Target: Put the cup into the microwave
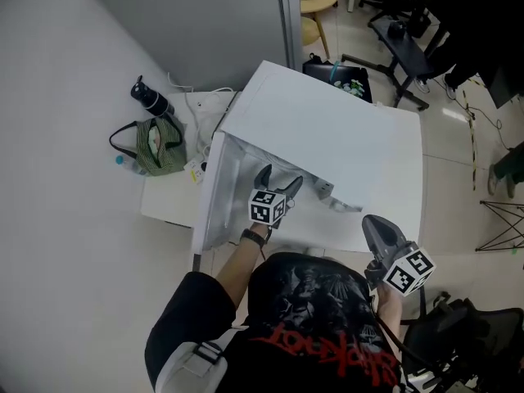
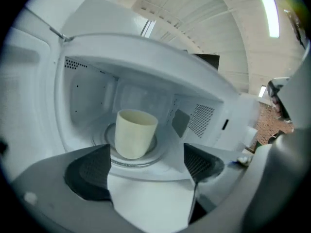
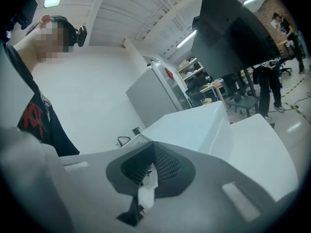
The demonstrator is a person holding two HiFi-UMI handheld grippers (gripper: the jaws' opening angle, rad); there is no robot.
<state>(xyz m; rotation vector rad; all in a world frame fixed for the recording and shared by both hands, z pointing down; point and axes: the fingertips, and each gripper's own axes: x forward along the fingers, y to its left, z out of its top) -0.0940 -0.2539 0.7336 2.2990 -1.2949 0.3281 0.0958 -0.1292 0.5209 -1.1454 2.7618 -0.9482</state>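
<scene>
Left gripper view: cup (image 2: 133,134) stands far inside microwave (image 2: 209,118); my left gripper (image 2: 147,154) gapes empty. Next, swing door (image 1: 218,196) shut.

Black bottle (image 1: 150,99) beside green striped bag (image 1: 157,147) on white table (image 1: 164,205); office chair (image 1: 405,46) behind.
</scene>
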